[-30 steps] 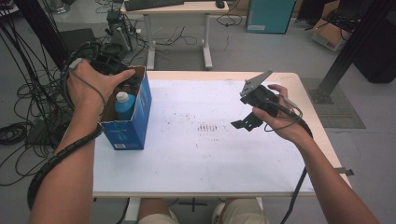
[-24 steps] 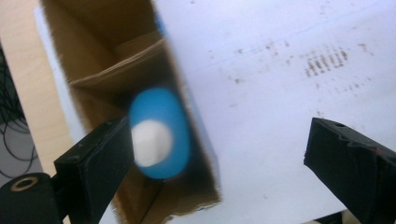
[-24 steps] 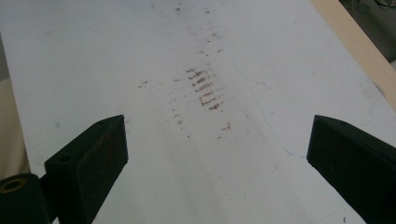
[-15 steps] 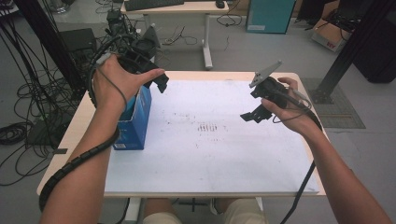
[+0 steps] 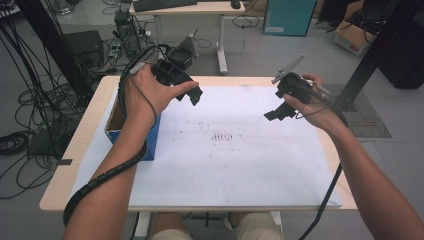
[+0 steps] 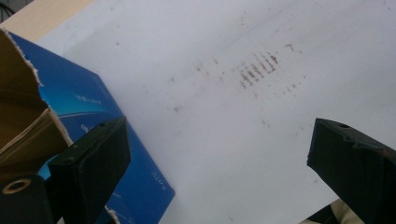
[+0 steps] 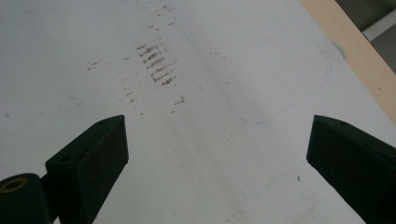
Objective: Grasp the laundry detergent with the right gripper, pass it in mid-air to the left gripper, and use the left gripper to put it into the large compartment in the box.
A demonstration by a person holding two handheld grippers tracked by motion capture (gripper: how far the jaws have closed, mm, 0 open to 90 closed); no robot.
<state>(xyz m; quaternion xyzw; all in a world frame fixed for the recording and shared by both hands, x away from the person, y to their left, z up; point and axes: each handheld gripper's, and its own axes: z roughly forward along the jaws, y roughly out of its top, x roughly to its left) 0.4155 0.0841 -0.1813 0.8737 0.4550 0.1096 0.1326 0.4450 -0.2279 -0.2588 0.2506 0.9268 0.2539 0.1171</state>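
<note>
Blue box (image 5: 134, 137): seen in the high view at the left edge of the white sheet (image 5: 235, 165) on the table (image 5: 65, 165), top open, partly hidden under the left forearm. Left gripper (image 5: 196, 95) held above the sheet just right of the box, jaws just opened wide, nothing between them. Right gripper (image 5: 274, 114) held over the sheet's right part, well apart from the box, jaws spread and empty.

Left gripper view: box (image 6: 135, 172) at lower left, torn cardboard flap beside it; both black jaws far apart over bare sheet and brown smudges (image 6: 257, 70).

Right gripper view: jaws released, wide apart, over the smudged sheet; wooden table edge (image 7: 355, 51) at upper right.
</note>
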